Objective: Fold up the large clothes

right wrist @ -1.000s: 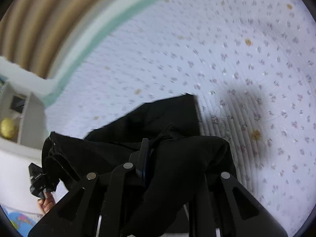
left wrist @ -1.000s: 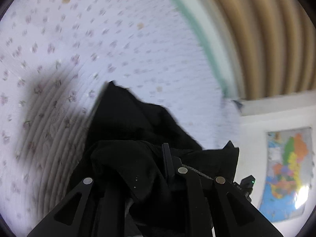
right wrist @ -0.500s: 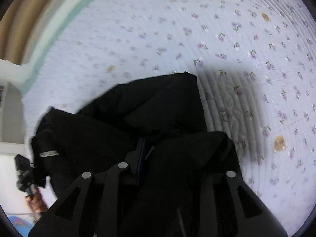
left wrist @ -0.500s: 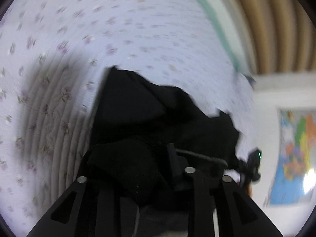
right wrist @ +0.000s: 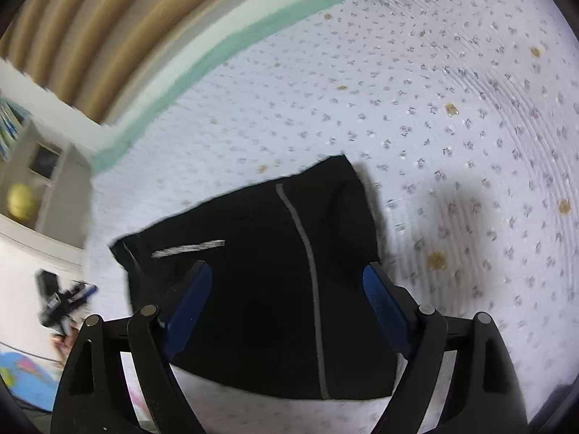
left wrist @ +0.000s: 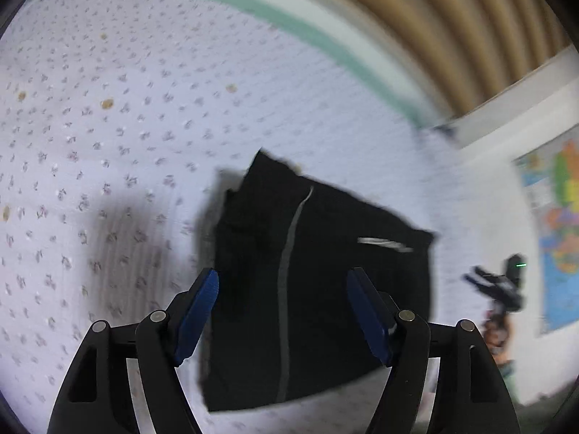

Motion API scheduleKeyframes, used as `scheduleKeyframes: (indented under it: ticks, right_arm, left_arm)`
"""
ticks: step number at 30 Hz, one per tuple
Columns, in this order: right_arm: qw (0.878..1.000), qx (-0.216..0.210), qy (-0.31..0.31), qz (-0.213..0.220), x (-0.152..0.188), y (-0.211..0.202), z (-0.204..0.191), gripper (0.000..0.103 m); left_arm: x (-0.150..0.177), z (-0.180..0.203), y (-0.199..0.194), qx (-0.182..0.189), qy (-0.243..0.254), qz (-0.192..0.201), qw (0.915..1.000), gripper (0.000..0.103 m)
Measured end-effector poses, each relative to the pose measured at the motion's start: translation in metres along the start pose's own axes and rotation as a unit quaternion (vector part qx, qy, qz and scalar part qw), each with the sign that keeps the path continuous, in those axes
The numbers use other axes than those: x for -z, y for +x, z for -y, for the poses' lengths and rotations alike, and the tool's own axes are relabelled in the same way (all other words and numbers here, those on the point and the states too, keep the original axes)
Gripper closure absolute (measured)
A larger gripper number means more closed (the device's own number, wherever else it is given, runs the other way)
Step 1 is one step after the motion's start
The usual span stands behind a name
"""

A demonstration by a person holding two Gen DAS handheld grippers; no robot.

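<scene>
With both our left claw (left wrist: 282,322) and right claw (right wrist: 286,314) just opened and empty, the black garment (left wrist: 318,289) lies folded on the bed (left wrist: 126,126), perhaps needing smoothing.

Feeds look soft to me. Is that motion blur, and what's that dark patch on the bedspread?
Left wrist view: smeared at the map and black garment edges. Right wrist view: blur at left, bedspread sharper. The dark patches are cast shadows; both views bow like fisheye.

Black left gripper (left wrist: 282,298) and right gripper (right wrist: 286,289), blue pads, silver screws
</scene>
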State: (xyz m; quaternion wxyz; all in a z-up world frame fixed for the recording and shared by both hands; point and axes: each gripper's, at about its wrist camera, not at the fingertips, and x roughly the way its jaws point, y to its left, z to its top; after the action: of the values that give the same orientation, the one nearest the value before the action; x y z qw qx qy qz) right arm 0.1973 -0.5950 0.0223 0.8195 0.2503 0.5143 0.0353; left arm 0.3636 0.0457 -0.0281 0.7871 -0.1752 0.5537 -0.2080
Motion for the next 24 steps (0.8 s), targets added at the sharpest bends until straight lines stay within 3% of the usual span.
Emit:
scheduleKeyframes:
  ticks: [3, 11, 16, 17, 18, 20, 24]
  right_arm:
    - [0.999, 0.038, -0.037, -0.006, -0.01, 0.031, -0.006, 0.016]
    - [0.993, 0.089, -0.074, -0.028, -0.047, 0.105, 0.015, 0.016]
    - [0.996, 0.047, -0.047, -0.058, -0.059, 0.142, 0.037, 0.017]
    - [0.996, 0.037, -0.048, -0.059, -0.057, 0.146, 0.036, 0.036]
    - [0.996, 0.033, -0.052, -0.059, -0.054, 0.146, 0.033, 0.058]
    - [0.995, 0.061, -0.074, -0.039, -0.047, 0.14, 0.022, 0.079]
    - [0.989, 0.095, -0.112, 0.032, -0.035, 0.091, -0.01, 0.087]
  left_arm:
    - [-0.009, -0.01, 0.04, -0.031, -0.012, -0.012, 0.9994, 0.029]
    - [-0.03, -0.052, 0.088, 0.011, -0.096, -0.017, 0.9952, 0.029]
    - [-0.032, -0.064, 0.111, 0.06, -0.125, -0.044, 0.9893, 0.029]
    - [-0.032, -0.064, 0.114, 0.073, -0.127, -0.038, 0.9884, 0.032]
    - [-0.031, -0.062, 0.112, 0.079, -0.124, -0.029, 0.9887, 0.054]
    - [-0.03, -0.05, 0.103, 0.08, -0.101, -0.019, 0.9915, 0.086]
    - [-0.028, -0.013, 0.063, 0.074, -0.053, 0.033, 0.9953, 0.092]
